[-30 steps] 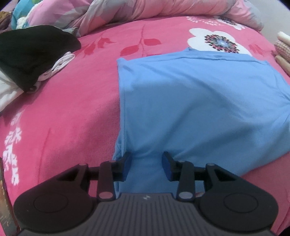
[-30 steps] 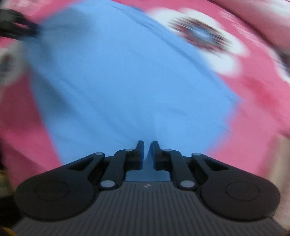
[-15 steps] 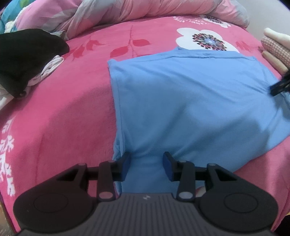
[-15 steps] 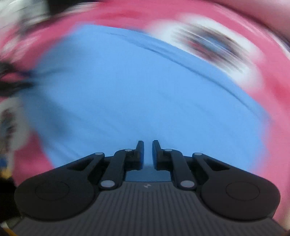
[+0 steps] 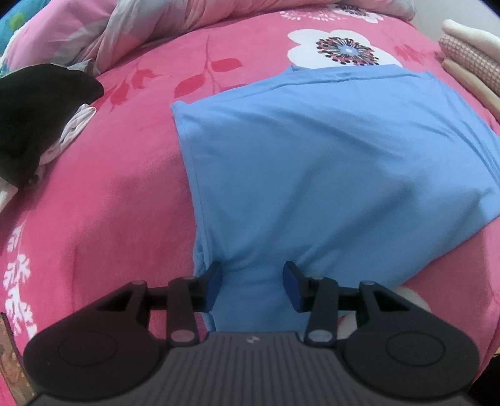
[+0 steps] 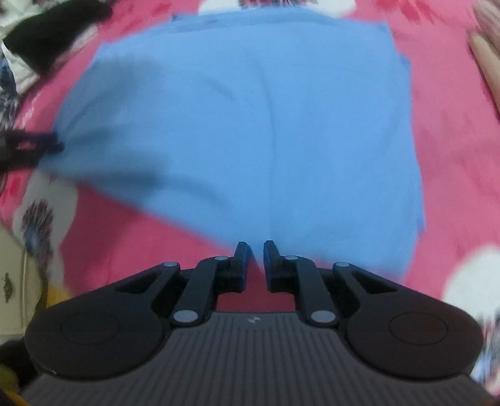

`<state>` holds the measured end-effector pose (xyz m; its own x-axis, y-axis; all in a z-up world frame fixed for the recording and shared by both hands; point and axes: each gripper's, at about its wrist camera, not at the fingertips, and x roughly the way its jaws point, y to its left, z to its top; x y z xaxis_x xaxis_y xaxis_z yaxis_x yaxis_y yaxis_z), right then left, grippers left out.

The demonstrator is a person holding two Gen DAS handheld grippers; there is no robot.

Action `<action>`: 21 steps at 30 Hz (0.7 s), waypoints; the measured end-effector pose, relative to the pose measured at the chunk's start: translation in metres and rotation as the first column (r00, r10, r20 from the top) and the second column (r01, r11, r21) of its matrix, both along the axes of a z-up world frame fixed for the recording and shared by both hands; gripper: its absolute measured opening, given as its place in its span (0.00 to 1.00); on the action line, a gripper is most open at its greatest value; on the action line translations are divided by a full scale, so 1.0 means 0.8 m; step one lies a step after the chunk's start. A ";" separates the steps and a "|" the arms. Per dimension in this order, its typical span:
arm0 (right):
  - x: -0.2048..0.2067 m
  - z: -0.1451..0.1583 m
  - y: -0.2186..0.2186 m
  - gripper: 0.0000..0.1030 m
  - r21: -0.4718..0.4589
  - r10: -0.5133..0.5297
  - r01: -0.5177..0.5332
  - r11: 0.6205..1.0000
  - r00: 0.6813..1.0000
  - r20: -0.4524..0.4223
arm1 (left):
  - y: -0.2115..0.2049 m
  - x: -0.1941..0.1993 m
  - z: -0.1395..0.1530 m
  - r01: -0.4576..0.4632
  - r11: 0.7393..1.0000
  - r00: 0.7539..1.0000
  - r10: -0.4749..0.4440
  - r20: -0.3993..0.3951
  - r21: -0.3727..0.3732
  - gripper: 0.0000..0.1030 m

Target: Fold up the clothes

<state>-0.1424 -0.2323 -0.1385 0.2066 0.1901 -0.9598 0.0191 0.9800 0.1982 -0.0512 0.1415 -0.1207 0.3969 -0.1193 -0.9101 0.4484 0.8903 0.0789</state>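
A blue garment (image 5: 312, 162) lies partly folded on the pink flowered bedspread (image 5: 109, 187). My left gripper (image 5: 251, 274) has the garment's near left corner bunched between its blue pads, and the jaws are opening slightly. In the right wrist view, which is blurred, the same blue garment (image 6: 250, 125) fills the middle. My right gripper (image 6: 256, 250) is nearly shut on its near edge, and a crease runs up from the fingertips. The left gripper (image 6: 57, 146) shows at the left edge there, with the cloth pulled taut toward it. The near hem hangs lifted between the two grippers.
A black garment (image 5: 37, 118) on white cloth lies at the left. A crumpled quilt (image 5: 156, 28) runs along the back. Folded cream and checked cloths (image 5: 468, 62) are stacked at the right. The bed's edge and pale furniture (image 6: 12, 274) show at the lower left.
The right wrist view has swung round, so the garment now appears squarer. The right gripper has left the right edge of the left view. The left pads stand slightly wider apart.
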 end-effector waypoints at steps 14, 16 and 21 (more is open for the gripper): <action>0.010 -0.008 0.090 0.11 -0.044 0.431 -0.429 0.902 0.894 0.121 | -0.006 -0.004 -0.002 0.017 0.997 1.000 -0.018 0.012 0.081 0.59; 0.012 0.010 0.098 0.11 -0.074 0.465 -0.459 0.885 0.872 0.153 | -0.004 -0.002 -0.002 0.008 0.997 1.000 -0.009 0.016 0.083 0.60; 0.068 0.008 0.121 0.12 -0.129 0.475 -0.457 0.880 0.838 0.268 | 0.001 0.002 -0.001 -0.010 0.996 1.000 0.008 0.019 0.087 0.60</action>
<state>-0.0877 -0.1353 -0.1319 0.3715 0.2792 -0.8855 -0.4907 0.8687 0.0680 -0.0496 0.1419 -0.1218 0.4144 -0.0362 -0.9094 0.4384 0.8836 0.1646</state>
